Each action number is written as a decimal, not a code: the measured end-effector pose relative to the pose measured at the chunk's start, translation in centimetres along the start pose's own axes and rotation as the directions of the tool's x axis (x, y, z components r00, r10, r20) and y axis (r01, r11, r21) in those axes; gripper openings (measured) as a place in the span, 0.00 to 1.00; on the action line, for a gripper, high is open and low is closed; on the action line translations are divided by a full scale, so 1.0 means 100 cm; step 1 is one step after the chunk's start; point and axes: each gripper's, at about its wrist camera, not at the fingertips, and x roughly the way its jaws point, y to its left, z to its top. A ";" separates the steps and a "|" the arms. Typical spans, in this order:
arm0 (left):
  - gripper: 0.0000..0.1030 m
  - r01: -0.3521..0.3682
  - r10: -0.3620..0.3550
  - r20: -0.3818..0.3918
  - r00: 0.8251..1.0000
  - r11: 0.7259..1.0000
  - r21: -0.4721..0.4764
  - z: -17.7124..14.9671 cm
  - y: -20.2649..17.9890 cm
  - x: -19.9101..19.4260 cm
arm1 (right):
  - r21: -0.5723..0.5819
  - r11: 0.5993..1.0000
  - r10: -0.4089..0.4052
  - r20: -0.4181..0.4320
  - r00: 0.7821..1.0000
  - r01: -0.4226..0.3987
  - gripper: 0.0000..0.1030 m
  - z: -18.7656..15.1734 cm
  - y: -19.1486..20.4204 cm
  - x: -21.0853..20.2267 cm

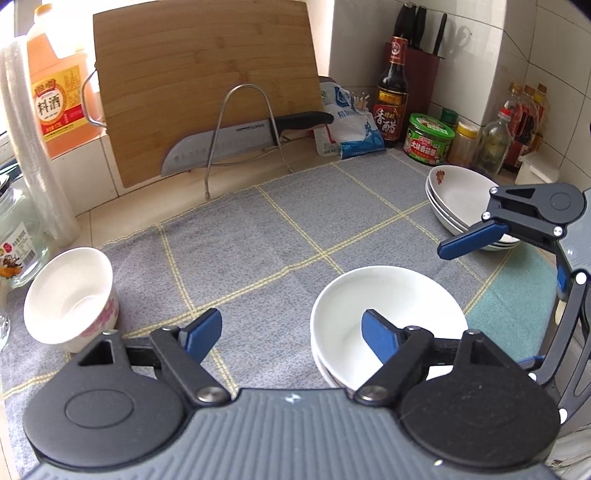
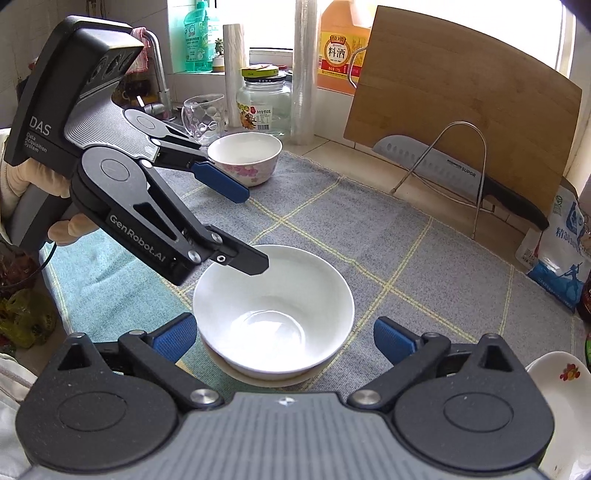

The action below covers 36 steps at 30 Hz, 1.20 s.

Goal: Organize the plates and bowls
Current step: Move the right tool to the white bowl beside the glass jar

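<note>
Mostly white dishes on a grey checked cloth

Plain white bowl (image 2: 273, 310), pink-flowered bowl (image 2: 243, 157), red-flowered plates (image 1: 461, 199), grey cloth (image 1: 280, 236) with yellow lines, blue gripper pads (image 2: 173, 338).

A pale tiled desk (image 1: 110, 218) carries a grey checked cloth (image 1: 258, 236) with thin yellow lines. White tiled walls (image 1: 535, 55) meet in a corner at the desk's far right, where a knife block (image 1: 424, 62) and bottles (image 1: 393, 92) stand. A wooden cutting board (image 1: 207, 81) leans against the wall along the far edge, with a large knife (image 1: 236, 140) in a wire rack (image 1: 243, 136) before it. At the far left edge, daylight enters through a window (image 2: 266, 22) behind a tap (image 2: 157, 62).
</note>
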 end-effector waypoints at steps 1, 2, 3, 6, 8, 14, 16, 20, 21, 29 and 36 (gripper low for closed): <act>0.81 -0.009 0.009 0.005 1.000 1.000 -0.005 -0.001 0.003 -0.002 | 0.001 1.000 0.003 0.002 1.000 -0.003 1.00 0.001 0.000 0.000; 0.81 -0.024 0.024 0.010 1.000 1.000 -0.009 -0.003 0.007 -0.005 | 0.002 1.000 0.008 0.003 1.000 -0.008 1.00 0.004 0.000 0.002; 0.82 -0.039 0.039 0.014 0.999 0.999 -0.012 -0.004 0.010 -0.007 | 0.001 1.000 0.007 0.006 1.000 -0.007 1.00 0.006 0.001 0.003; 0.82 -0.081 0.082 0.021 0.996 0.996 -0.033 -0.009 0.023 -0.012 | -0.020 1.000 0.008 0.020 1.000 -0.008 1.00 0.017 0.004 0.006; 0.82 -0.100 0.101 0.017 0.995 0.994 -0.054 -0.013 0.034 -0.014 | -0.037 0.999 0.014 0.027 1.000 -0.013 1.00 0.027 0.005 0.009; 0.82 -0.185 0.186 0.007 0.983 0.980 -0.069 -0.026 0.067 -0.017 | -0.081 0.997 0.020 0.048 0.999 -0.016 1.00 0.062 0.009 0.030; 0.83 -0.225 0.226 0.006 0.974 0.972 -0.069 -0.030 0.079 -0.016 | -0.096 0.995 0.030 0.049 0.998 -0.025 1.00 0.073 0.010 0.037; 0.83 -0.282 0.284 0.013 0.959 0.955 -0.086 -0.036 0.102 -0.011 | -0.116 0.993 0.036 0.042 0.998 -0.031 1.00 0.099 0.011 0.058; 0.83 -0.290 0.292 0.016 0.956 0.953 -0.090 -0.037 0.106 -0.010 | -0.117 0.993 0.037 0.039 0.999 -0.032 1.00 0.105 0.011 0.063; 0.83 -0.325 0.331 0.039 0.943 0.939 -0.115 -0.044 0.132 0.016 | -0.134 0.988 0.072 -0.013 0.997 -0.073 1.00 0.151 0.014 0.107; 0.82 -0.344 0.354 0.073 0.932 0.931 -0.123 -0.043 0.140 0.028 | -0.123 0.985 0.115 -0.058 0.992 -0.122 0.99 0.181 0.016 0.148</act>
